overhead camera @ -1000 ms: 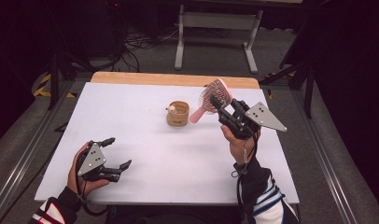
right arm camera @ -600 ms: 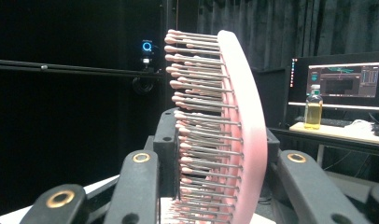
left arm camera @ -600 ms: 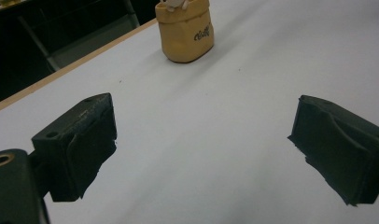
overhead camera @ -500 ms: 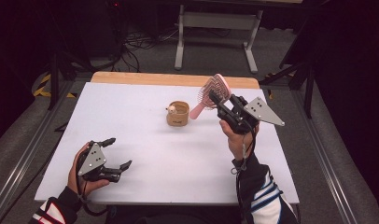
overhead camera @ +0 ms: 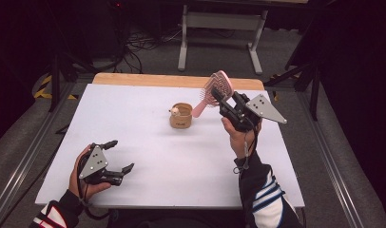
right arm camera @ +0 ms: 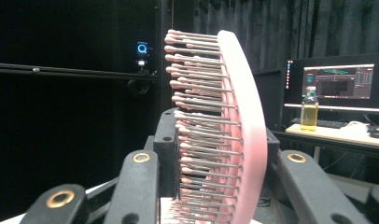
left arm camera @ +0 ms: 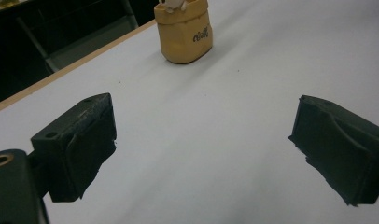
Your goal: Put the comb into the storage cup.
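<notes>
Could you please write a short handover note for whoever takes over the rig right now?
Right gripper: shut on the pink hairbrush, clamped across its head and held up in the air, handle slanting down toward the tan holder.
Left gripper: open, holding nothing, low over the near left of the white table.
Things: the tan holder stands upright near the middle of the table, with a small pale item showing at its rim.
Done: the hairbrush is picked up.
Left: probably to lower the handle into the holder and let go; the brush is not in it yet.
</notes>
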Action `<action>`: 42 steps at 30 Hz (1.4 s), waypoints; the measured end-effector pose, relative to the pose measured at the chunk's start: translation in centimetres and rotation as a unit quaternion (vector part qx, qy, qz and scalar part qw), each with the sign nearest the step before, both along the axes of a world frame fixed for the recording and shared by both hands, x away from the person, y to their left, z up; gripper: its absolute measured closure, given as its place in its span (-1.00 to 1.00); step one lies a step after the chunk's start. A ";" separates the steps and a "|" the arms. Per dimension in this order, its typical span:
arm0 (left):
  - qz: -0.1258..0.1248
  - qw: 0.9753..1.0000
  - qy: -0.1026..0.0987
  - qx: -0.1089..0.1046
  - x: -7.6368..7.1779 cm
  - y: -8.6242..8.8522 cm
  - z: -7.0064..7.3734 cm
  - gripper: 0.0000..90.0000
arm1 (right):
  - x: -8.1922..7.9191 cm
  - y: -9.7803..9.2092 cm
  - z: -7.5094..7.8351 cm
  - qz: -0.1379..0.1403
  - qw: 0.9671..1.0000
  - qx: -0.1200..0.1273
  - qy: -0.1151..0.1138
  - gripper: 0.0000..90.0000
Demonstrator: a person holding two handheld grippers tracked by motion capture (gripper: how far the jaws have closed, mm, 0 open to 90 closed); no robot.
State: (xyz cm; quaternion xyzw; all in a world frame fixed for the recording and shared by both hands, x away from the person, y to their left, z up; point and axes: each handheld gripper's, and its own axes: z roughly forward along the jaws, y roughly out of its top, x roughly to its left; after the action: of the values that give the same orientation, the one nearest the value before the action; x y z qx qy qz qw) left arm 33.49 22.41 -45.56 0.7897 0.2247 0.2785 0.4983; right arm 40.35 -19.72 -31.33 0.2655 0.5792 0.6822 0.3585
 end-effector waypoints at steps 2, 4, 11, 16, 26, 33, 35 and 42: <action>0.000 1.000 0.000 0.000 0.0 0.0 0.0 -0.83 | 0.3 0.1 -0.1 -0.001 1.000 0.001 0.001 0.43; -0.001 1.000 0.001 -0.001 0.0 0.0 -0.1 -0.83 | 0.4 0.2 -0.1 -0.002 1.000 0.002 0.004 0.43; -0.001 1.000 0.002 -0.001 0.0 -0.1 -0.2 -0.83 | 0.9 0.7 -0.3 -0.006 1.000 0.001 0.008 0.43; 0.000 1.000 0.002 -0.001 0.0 -0.1 -0.2 -0.84 | 1.3 1.1 -0.4 -0.008 1.000 -0.003 0.007 0.43; 0.000 1.000 0.003 -0.001 0.0 -0.2 -0.2 -0.84 | 2.0 2.0 -0.6 -0.011 1.000 -0.006 0.011 0.43; -0.001 1.000 0.004 0.002 0.0 -0.2 -0.2 -0.84 | 2.7 2.8 -0.7 -0.013 1.000 -0.009 0.014 0.43; -0.002 1.000 0.004 0.001 0.0 -0.2 -0.2 -0.84 | 2.8 3.0 -0.7 -0.015 1.000 -0.010 0.016 0.43; -0.003 1.000 0.004 0.000 0.0 -0.2 -0.2 -0.84 | 3.7 3.5 -1.2 -0.019 0.999 -0.009 0.025 0.43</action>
State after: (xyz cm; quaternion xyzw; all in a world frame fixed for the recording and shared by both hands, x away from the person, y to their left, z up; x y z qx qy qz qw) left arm 33.46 22.20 -45.72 0.7915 0.2239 0.2741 0.4983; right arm 44.03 -16.24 -32.57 0.2901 0.5893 0.6629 0.3594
